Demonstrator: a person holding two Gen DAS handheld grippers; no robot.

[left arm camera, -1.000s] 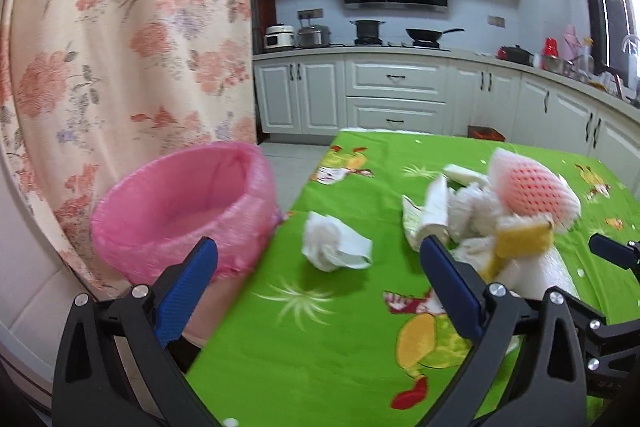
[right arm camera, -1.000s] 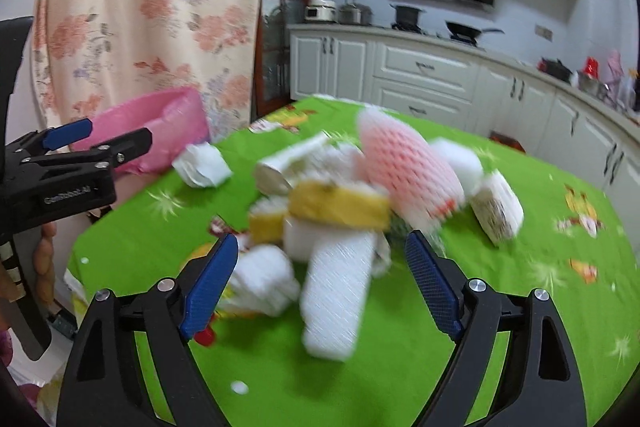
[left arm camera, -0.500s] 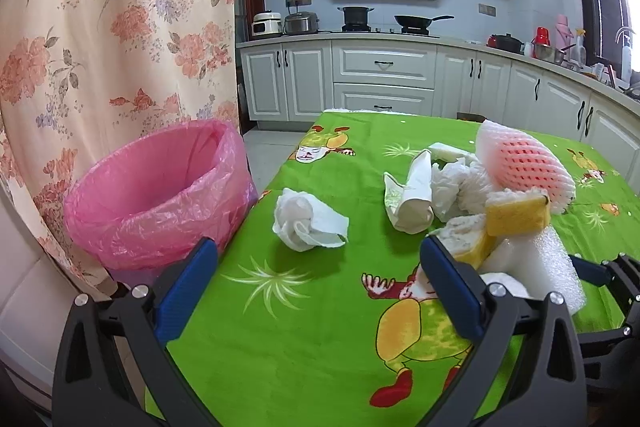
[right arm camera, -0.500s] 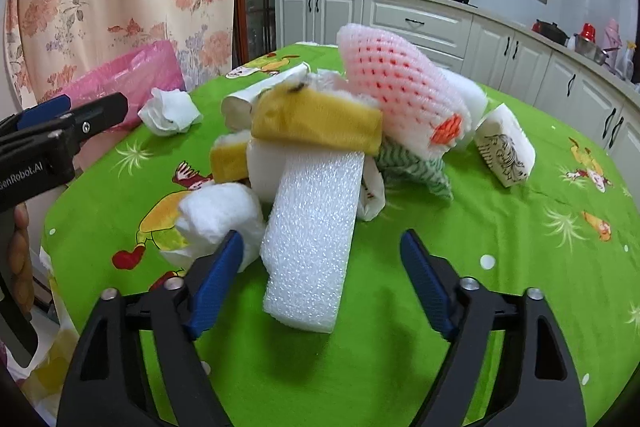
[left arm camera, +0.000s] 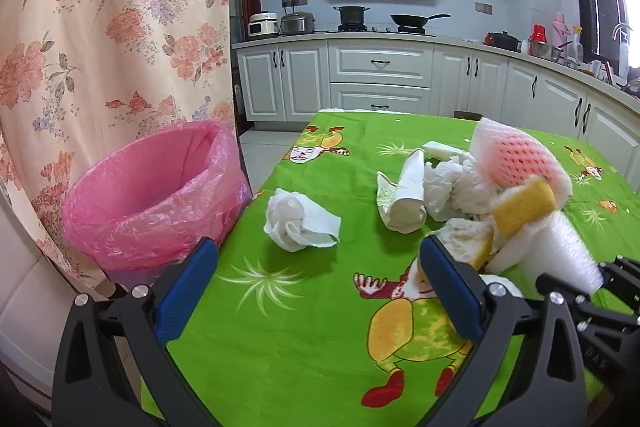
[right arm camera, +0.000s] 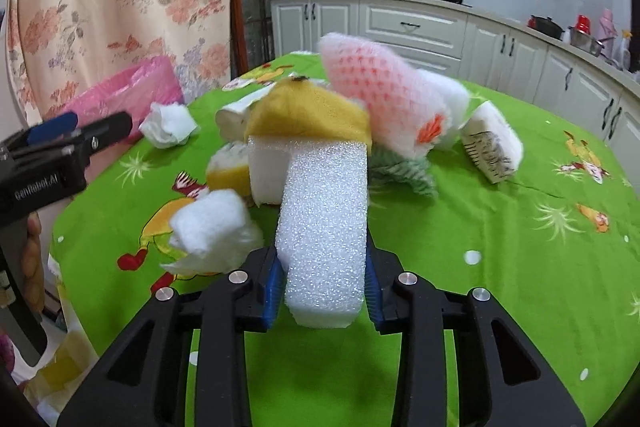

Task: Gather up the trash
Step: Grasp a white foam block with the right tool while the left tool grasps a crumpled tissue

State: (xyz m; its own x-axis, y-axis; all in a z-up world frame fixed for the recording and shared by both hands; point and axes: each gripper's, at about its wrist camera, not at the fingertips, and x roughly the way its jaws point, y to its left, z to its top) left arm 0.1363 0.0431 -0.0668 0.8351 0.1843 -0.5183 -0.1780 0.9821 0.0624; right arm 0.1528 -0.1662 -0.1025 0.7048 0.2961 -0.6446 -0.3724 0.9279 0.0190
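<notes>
right gripper [right arm camera: 322, 291] | clamped on white foam block [right arm camera: 324, 223] | green tablecloth [right arm camera: 500, 247]

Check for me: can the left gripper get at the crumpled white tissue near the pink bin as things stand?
Probably yes. The left gripper is open, and the crumpled tissue lies alone on bare green tablecloth just ahead of its fingers, with nothing between. The trash pile sits off to the right.

- Desk [left arm camera: 320, 315]: covered by a bright green cloth printed with cartoon figures and starbursts.
- Crumpled white tissue [left arm camera: 298, 225]: lies alone on the cloth, near the edge by the pink-lined bin.
- Rolled white paper [left arm camera: 404, 195]: lies at the pile's near-left side.
- Pile of trash: pink foam fruit net [right arm camera: 380, 91], yellow sponge [right arm camera: 308, 117], white foam block [right arm camera: 324, 231], white wad [right arm camera: 210, 227], touching one another.
- Small printed carton [right arm camera: 492, 147]: lies just beside the pile.
</notes>
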